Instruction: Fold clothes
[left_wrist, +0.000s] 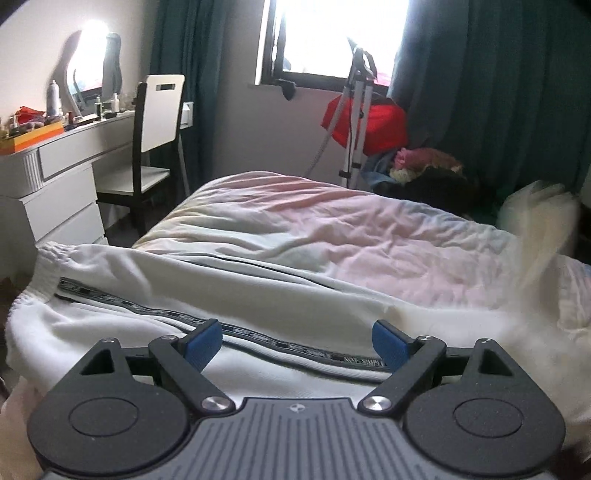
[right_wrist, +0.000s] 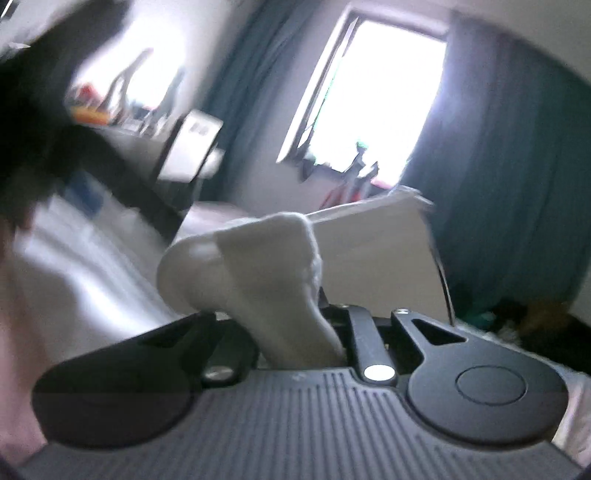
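Observation:
White trousers (left_wrist: 147, 295) with a dark printed side stripe (left_wrist: 258, 334) lie across the near end of the bed, elastic waistband at the left. My left gripper (left_wrist: 297, 343) is open, its blue pads (left_wrist: 203, 341) spread just above the stripe, holding nothing. In the blurred right wrist view, my right gripper (right_wrist: 314, 325) is shut on a bunched white part of the trousers (right_wrist: 258, 258), lifted off the bed; its fingertips are hidden by the cloth. A blurred white fold (left_wrist: 543, 229) shows raised at the right in the left wrist view.
The bed has a crumpled pink-white cover (left_wrist: 332, 229). A white dresser (left_wrist: 55, 173) and chair (left_wrist: 155, 136) stand at the left. A tripod (left_wrist: 354, 122), a red bag (left_wrist: 373, 125) and a clothes pile (left_wrist: 428, 166) stand beyond the bed under the window.

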